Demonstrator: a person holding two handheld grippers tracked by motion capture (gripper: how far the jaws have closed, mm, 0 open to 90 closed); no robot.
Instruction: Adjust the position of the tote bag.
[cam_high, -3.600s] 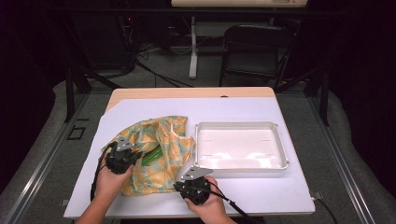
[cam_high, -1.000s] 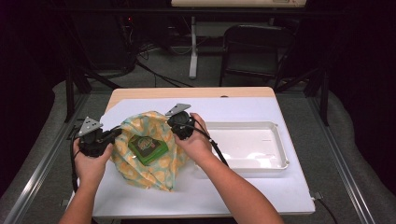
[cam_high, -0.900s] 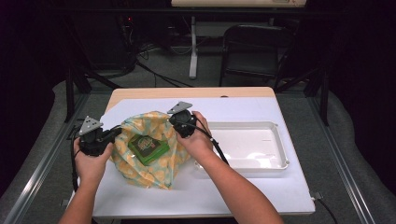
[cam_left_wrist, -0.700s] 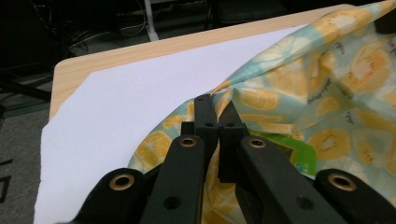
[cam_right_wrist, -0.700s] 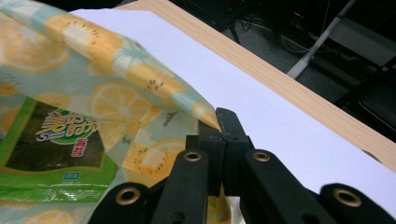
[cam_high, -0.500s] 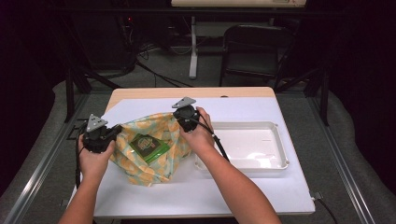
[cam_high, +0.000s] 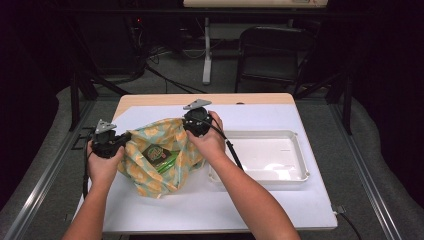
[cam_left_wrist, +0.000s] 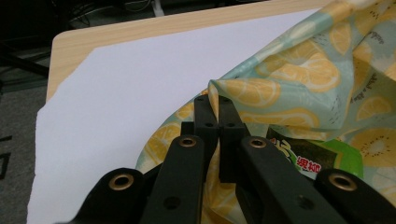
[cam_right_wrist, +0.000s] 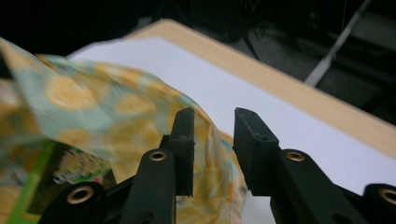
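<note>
white sheet (cam_high: 260, 205) covers wooden table (cam_high: 210, 98), dark room.

Right gripper (cam_right_wrist: 212, 140) jaws, just opening, straddle the lemon-print bag (cam_right_wrist: 116, 107).

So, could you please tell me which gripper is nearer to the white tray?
The right gripper: it sits at the lemon-print bag's far edge, just left of the white tray. The left gripper is across the bag, farther away.

You have one lemon-print bag (cam_high: 160, 160), one green packet (cam_high: 159, 155) in it, possibly more hidden, one white tray (cam_high: 260, 157) at right, and two grippers: left (cam_high: 122, 137), right (cam_high: 192, 131).
</note>
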